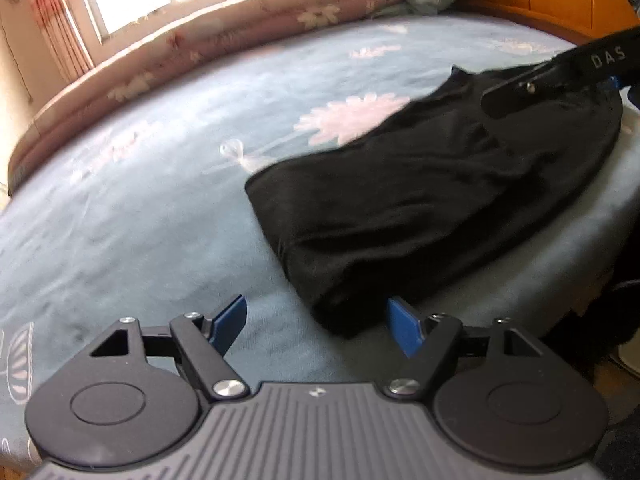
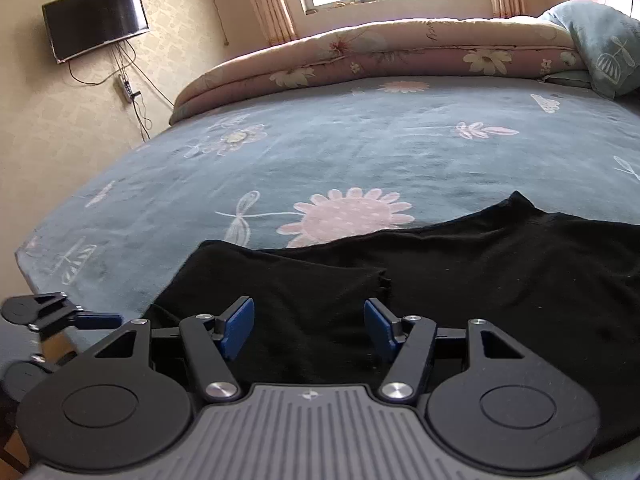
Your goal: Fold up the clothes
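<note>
From my left wrist camera, the black garment (image 1: 432,200) lies as a long, narrow, doubled-over bundle on the blue flowered bedspread (image 1: 140,200), near the bed's edge closest to me; my left gripper (image 1: 316,326) hangs over its nearest end with its blue pads spread wide and nothing pressed between them, while the dark finger of my right gripper (image 1: 516,96) reaches in over the far end. From my right wrist camera, the same garment (image 2: 460,272) stretches across the lower frame — one flap laid over the rest, its edge ending in a ragged step near the middle — and my right gripper (image 2: 310,326) stands just above the cloth, pads apart, gripping nothing; my left gripper (image 2: 80,320) shows at the lower left edge, off the fabric. By my reading, the lengthwise folds are in — the piece is narrowed but still long and lumpy, so a crosswise fold and some smoothing appear to remain.
</note>
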The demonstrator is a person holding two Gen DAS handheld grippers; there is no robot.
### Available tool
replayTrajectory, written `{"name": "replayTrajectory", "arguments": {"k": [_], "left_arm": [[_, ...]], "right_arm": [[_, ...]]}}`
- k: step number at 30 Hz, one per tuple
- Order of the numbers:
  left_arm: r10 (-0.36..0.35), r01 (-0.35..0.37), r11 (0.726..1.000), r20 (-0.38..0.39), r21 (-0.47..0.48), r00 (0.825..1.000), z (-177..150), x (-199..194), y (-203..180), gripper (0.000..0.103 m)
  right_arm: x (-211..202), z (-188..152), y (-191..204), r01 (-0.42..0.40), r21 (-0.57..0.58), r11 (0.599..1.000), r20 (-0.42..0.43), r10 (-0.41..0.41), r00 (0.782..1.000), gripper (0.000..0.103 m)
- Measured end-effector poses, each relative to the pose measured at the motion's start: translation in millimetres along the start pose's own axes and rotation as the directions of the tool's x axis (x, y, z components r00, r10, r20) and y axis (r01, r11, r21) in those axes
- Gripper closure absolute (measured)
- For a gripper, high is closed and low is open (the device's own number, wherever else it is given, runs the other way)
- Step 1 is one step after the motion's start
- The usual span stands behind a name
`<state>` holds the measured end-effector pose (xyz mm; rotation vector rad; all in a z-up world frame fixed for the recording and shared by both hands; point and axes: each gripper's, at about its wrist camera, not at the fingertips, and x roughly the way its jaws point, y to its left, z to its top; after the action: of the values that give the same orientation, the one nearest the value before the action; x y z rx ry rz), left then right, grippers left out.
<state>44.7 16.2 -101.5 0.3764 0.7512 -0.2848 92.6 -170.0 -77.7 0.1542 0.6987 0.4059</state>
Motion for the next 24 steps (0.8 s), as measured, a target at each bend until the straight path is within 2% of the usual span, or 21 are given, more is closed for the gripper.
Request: {"name": "replayTrajectory", "arguments": {"k": [4, 7, 10, 13, 16, 17, 20, 22, 24], "left_arm": [[0.075, -0.076, 0.996, 0.025, 0.056, 0.997, 5, 4, -8, 0.025], [0.104, -0.107, 0.989, 0.034, 0.106, 0.994, 6, 7, -13, 0.025], [0.15, -0.155, 0.972, 0.038, 0.179, 0.988, 2, 10, -18, 0.025], [0.166, -0.174, 0.957, 0.053, 0.231, 0.985, -1, 9, -21, 0.025], [0.236, -0.251, 0.929, 0.087, 0.272, 0.968, -2, 12, -23, 0.025], [0.24, -0.255, 0.926, 0.088, 0.28, 0.967, -2, 13, -23, 0.024], [0.25, -0.262, 0.924, 0.078, 0.277, 0.965, -3, 17, -24, 0.023], [0.263, -0.27, 0.933, 0.062, 0.238, 0.963, -7, 14, -18, 0.023], [0.24, -0.241, 0.958, 0.023, 0.158, 0.97, -13, 12, -4, 0.023]], "right_arm": [[-6, -1, -1, 0.02, -0.008, 1.0, 0.008, -0.02, 1.0, 0.035], [-5, -2, -5, 0.021, 0.012, 1.0, 0.003, -0.021, 1.0, 0.035], [-3, -3, -7, 0.022, 0.017, 1.0, -0.002, -0.022, 1.0, 0.034], [-2, -4, -8, 0.024, 0.013, 1.0, -0.008, -0.024, 1.0, 0.034], [0, -5, -10, 0.033, 0.018, 0.999, -0.007, -0.033, 0.999, 0.034], [1, -5, -10, 0.031, 0.022, 0.999, -0.009, -0.031, 0.999, 0.033], [4, -7, -9, 0.027, 0.019, 0.999, -0.015, -0.026, 1.0, 0.033], [5, -7, -6, 0.03, 0.004, 1.0, -0.017, -0.03, 0.999, 0.033], [4, -7, -6, 0.041, -0.011, 0.999, -0.014, -0.041, 0.999, 0.033]]}}
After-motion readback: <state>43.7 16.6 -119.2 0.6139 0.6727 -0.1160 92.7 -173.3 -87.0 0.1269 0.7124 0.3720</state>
